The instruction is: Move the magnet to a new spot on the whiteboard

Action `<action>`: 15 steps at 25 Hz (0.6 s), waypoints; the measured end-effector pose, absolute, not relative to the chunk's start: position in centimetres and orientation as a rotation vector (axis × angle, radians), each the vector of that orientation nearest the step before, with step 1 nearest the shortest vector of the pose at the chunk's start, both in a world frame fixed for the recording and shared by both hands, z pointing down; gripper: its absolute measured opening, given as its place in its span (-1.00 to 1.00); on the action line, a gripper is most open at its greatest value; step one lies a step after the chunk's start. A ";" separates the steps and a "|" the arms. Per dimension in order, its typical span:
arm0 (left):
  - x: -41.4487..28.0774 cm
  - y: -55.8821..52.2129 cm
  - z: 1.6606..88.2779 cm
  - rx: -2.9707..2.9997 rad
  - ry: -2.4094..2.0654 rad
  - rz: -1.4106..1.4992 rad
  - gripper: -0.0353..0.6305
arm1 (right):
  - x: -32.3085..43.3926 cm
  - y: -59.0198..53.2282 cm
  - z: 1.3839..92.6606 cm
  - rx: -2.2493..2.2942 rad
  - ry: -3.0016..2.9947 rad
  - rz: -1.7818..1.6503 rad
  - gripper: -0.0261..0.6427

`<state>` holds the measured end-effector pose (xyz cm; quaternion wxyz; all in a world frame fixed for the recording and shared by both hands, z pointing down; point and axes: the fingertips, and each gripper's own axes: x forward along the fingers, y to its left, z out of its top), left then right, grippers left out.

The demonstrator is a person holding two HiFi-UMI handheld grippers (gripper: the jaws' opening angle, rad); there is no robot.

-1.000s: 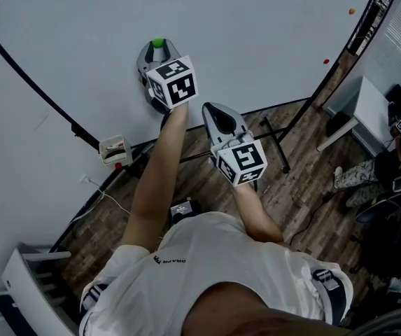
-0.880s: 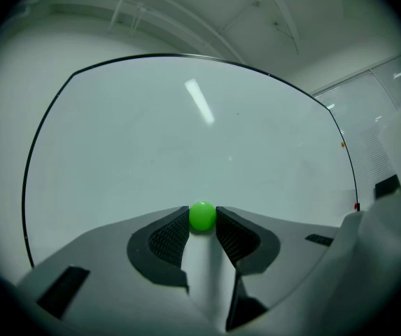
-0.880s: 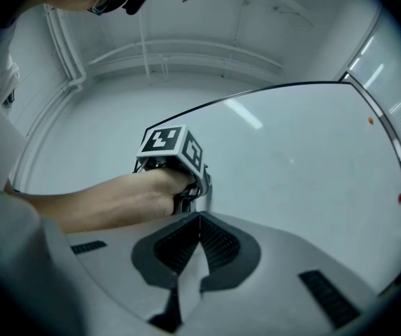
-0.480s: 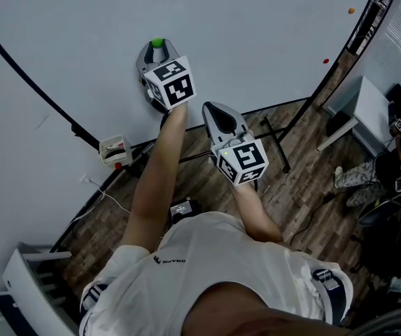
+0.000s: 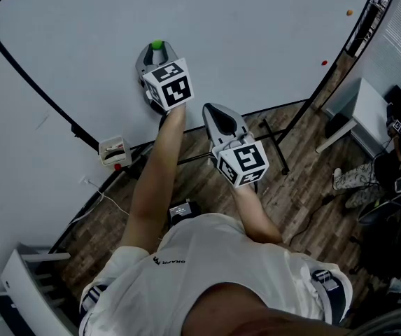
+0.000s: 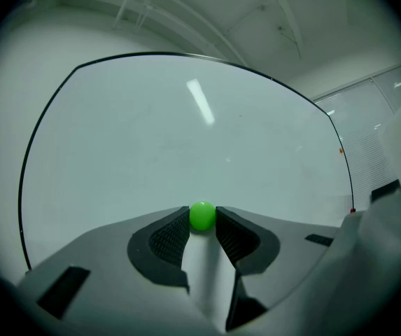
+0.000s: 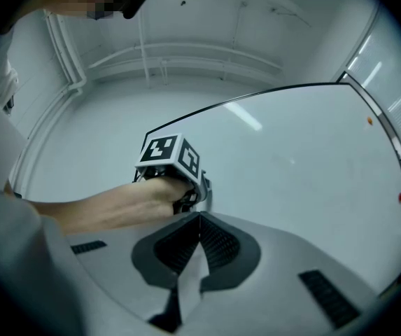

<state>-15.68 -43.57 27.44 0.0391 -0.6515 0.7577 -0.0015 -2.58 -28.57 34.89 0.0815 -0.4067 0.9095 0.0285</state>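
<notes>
- Now I see my left gripper point(image 5: 157, 50) pinching the green magnet point(image 6: 202, 215) at its tips, on the whiteboard point(image 5: 256, 40) near the lower edge.
- My right gripper point(image 7: 199, 219): jaws pressed together, empty, beside the left.

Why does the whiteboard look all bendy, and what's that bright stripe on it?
Left gripper view: the wide lens bows the whiteboard edge into a curve and blacks out the corners; the bright stripe is glare from a ceiling light; the green magnet looks sharp. Right gripper view: same bending, another glare streak. Head view: the edge curves too, no stripe.
</notes>
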 end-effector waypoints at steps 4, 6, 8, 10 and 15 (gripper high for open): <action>-15.6 -43.4 27.4 -2.007 2.318 0.002 -0.53 | -2.5 -28.5 34.8 -1.214 2.720 0.083 -0.88; -15.5 -43.0 27.1 -2.007 2.308 0.015 -0.53 | -2.6 -28.5 34.9 -1.214 2.722 0.083 -0.88; -15.3 -42.6 26.8 -2.012 2.296 0.027 -0.53 | -2.7 -28.4 34.8 -1.212 2.721 0.084 -0.88; -15.1 -42.3 26.6 -2.017 2.287 0.032 -0.53 | -2.8 -28.3 34.8 -1.211 2.720 0.087 -0.88; -14.8 -41.6 27.0 -2.031 2.267 0.025 -0.53 | -2.9 -28.1 34.9 -1.215 2.722 0.094 -0.88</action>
